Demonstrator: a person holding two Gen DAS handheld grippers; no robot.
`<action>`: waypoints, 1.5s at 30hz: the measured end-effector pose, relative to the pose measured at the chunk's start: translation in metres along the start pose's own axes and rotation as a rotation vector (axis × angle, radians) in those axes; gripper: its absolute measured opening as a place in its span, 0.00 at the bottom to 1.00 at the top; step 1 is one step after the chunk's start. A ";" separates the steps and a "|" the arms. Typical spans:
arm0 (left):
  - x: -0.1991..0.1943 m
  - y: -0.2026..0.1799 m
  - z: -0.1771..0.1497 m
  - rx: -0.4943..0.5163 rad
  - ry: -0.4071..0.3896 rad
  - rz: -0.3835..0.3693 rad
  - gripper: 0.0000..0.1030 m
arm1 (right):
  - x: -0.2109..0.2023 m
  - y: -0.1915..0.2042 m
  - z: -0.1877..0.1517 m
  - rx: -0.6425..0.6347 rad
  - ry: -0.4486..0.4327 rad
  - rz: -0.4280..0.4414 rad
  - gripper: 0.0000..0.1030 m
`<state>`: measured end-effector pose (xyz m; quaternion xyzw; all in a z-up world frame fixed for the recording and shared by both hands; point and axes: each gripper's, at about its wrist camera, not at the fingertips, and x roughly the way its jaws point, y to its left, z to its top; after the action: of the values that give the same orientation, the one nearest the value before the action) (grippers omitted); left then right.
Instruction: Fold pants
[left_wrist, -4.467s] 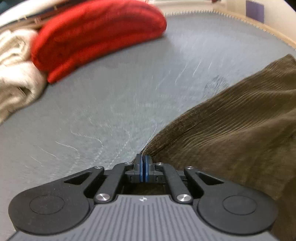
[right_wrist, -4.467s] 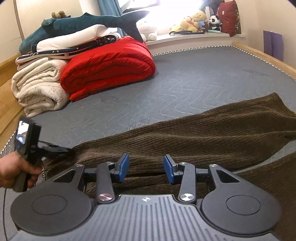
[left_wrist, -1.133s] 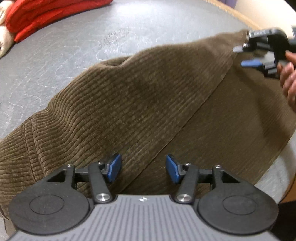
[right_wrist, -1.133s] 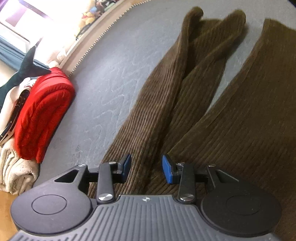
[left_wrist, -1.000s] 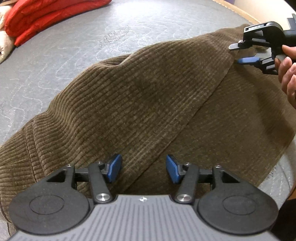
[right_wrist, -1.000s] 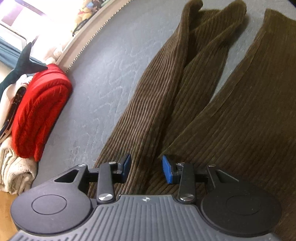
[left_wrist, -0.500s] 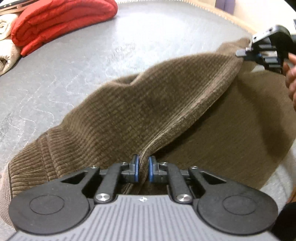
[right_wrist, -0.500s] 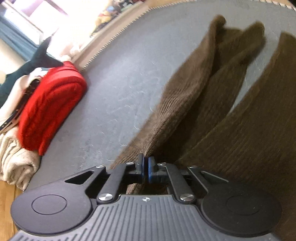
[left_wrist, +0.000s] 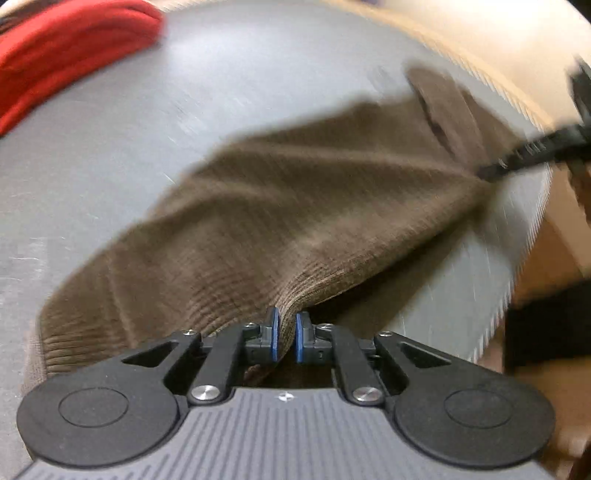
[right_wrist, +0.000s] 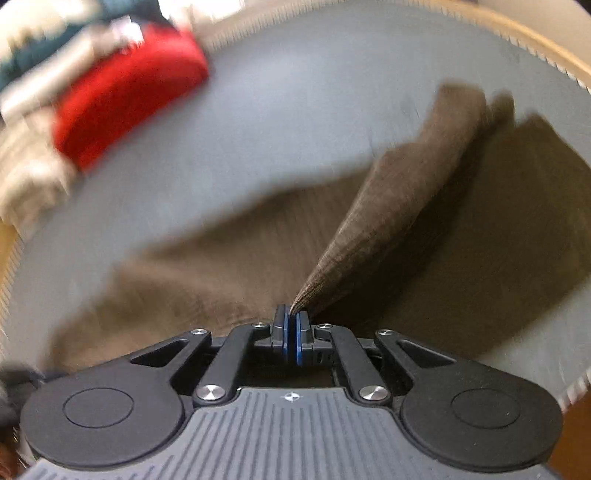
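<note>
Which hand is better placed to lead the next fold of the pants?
Probably neither alone. The left gripper is shut on the pants at one lifted edge, and the right gripper is shut on another pinched edge, so both should carry the layer over together.

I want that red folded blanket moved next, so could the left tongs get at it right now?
Probably not yet. The left tongs are shut on an edge of the brown corduroy pants, so they are occupied. The red folded blanket lies beyond bare grey mattress, with nothing between; after releasing, the path looks free.
</note>
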<state>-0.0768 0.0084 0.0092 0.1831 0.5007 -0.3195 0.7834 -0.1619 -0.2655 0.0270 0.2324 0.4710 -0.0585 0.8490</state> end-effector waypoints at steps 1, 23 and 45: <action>0.006 -0.007 -0.004 0.053 0.037 0.007 0.12 | 0.007 -0.005 -0.006 0.021 0.043 -0.001 0.05; 0.028 0.019 0.064 -0.370 -0.144 0.053 0.23 | 0.038 -0.175 0.110 0.550 -0.351 0.024 0.35; 0.031 -0.007 0.069 -0.328 -0.134 0.060 0.23 | -0.041 -0.243 0.033 0.891 -0.388 -0.200 0.07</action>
<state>-0.0262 -0.0482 0.0112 0.0461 0.4871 -0.2214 0.8436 -0.2366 -0.4998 -0.0067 0.5112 0.2534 -0.3776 0.7293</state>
